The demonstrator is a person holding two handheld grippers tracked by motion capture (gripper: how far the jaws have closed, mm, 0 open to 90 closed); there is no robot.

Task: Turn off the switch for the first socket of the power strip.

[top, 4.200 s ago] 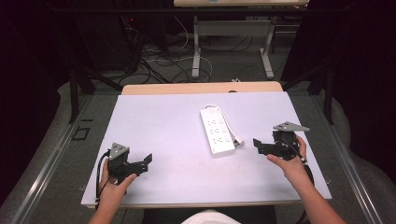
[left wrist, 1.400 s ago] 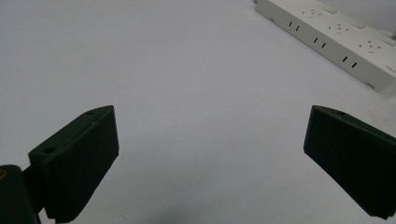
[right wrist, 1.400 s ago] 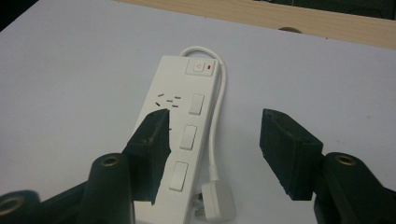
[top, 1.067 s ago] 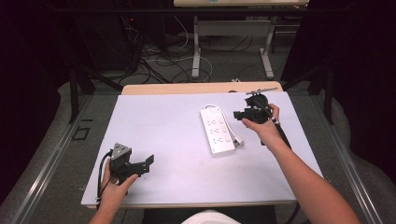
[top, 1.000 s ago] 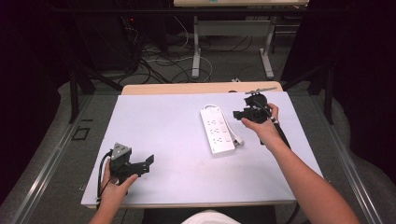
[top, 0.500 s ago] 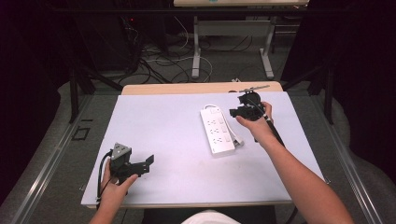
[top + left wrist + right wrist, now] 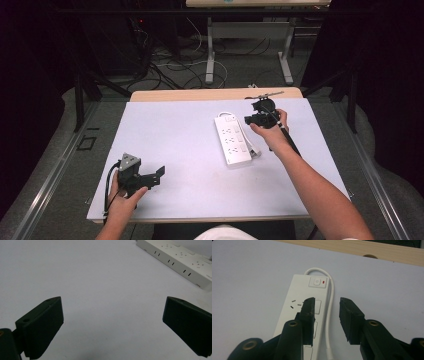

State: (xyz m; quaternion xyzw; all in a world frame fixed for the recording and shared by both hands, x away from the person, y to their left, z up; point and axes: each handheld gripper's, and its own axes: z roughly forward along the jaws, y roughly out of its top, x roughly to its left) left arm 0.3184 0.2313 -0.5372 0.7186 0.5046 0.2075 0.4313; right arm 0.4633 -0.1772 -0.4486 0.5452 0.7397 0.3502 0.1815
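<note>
A white power strip (image 7: 232, 140) lies lengthwise right of the table's middle, its white cable (image 7: 331, 305) looping round the switch end and running down its right side. My right gripper (image 7: 257, 119) hovers over that far end. Its jaws have just been closing and stand partly open, one fingertip (image 7: 309, 307) over the strip's right edge and the cable showing in the gap below, untouched. At the front left my left gripper (image 7: 157, 175) rests on the table, wide open with nothing between its jaws (image 7: 112, 302). The strip (image 7: 180, 262) lies well beyond it.
The white table top (image 7: 175, 135) ends in a wooden strip (image 7: 200, 94) at the back. The strip's switch (image 7: 318, 282) carries a small red mark. Desk legs and loose cables (image 7: 180, 65) lie on the floor behind the table.
My right gripper has moved left and slightly down, closer over the strip's far end, with its jaws narrower. Several seconds ago it was at the front right. The left hand has stayed put.
</note>
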